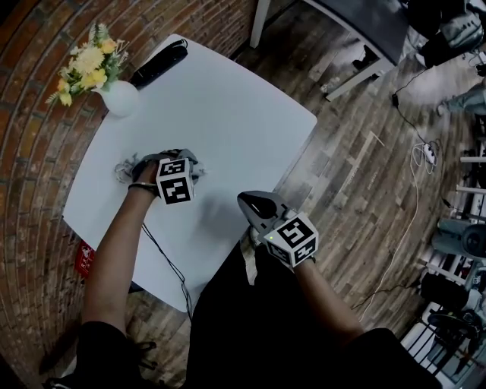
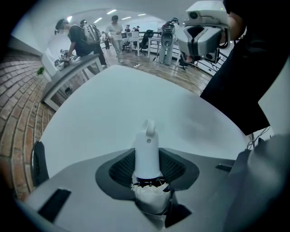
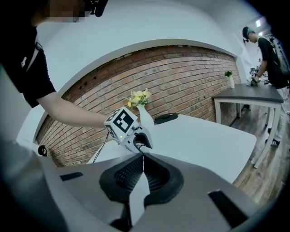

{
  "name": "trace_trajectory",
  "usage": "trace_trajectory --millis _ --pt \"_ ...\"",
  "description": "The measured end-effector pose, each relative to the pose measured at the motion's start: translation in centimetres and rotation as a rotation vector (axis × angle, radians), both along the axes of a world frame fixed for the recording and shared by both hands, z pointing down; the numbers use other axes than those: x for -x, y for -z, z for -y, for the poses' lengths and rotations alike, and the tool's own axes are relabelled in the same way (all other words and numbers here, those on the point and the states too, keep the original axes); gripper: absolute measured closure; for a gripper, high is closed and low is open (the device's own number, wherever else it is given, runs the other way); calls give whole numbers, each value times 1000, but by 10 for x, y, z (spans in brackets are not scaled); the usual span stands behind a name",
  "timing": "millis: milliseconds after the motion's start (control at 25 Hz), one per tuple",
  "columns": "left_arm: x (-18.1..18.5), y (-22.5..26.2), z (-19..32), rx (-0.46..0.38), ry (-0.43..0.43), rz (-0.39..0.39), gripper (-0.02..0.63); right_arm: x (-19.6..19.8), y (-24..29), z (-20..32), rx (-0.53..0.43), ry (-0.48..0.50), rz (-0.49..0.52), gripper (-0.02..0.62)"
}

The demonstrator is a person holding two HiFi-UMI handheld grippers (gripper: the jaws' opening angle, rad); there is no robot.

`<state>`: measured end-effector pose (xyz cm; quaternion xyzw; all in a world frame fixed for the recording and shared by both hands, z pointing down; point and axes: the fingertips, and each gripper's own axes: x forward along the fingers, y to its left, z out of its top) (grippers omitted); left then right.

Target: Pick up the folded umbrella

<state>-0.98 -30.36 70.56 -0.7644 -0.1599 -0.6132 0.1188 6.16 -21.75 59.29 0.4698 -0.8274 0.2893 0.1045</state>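
Steep downward view over the white table (image 1: 228, 114), the landmark for every place below.

(a) Brick wall (image 1: 30, 152), running along the table's left side and far side.
(b) Plank floor (image 1: 364, 167), to the right of the table and beyond its far corner.
(c) Grey-topped second table (image 1: 364, 23), well apart from the white table, past its far right corner.
(d) Left gripper (image 1: 176, 169), over the table's left half and pointing steeply down at the top. Its own view shows its two pads closed against either side of the white handle of the folded umbrella (image 2: 147, 145).
(e) Right gripper (image 1: 249, 201), at the table's near right edge and well apart from the left one. Its jaws are together with nothing between them, and they face across the table toward the left gripper.
(f) The umbrella's pale, crumpled canopy lies on the table's left half, just left of the left gripper. Its handle points away from the gripper's camera, across the top.
(g) Long black object (image 1: 158, 64), lying on the table at its far left edge.
(h) White vase (image 1: 120, 99) with yellow flowers (image 1: 89, 64), standing on the table's far left corner, just beside the black object.
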Motion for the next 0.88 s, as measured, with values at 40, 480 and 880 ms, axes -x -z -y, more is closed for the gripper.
trace_trajectory --millis 40,480,880 --pt "0 4 1 -6 6 -11 437 -1 1 1 -2 -1 0 572" --pt "1 61 12 -98 121 -153 437 10 20 6 -43 42 20 572" --pt "13 124 25 -201 327 -349 439 29 37 8 -88 132 11 572"
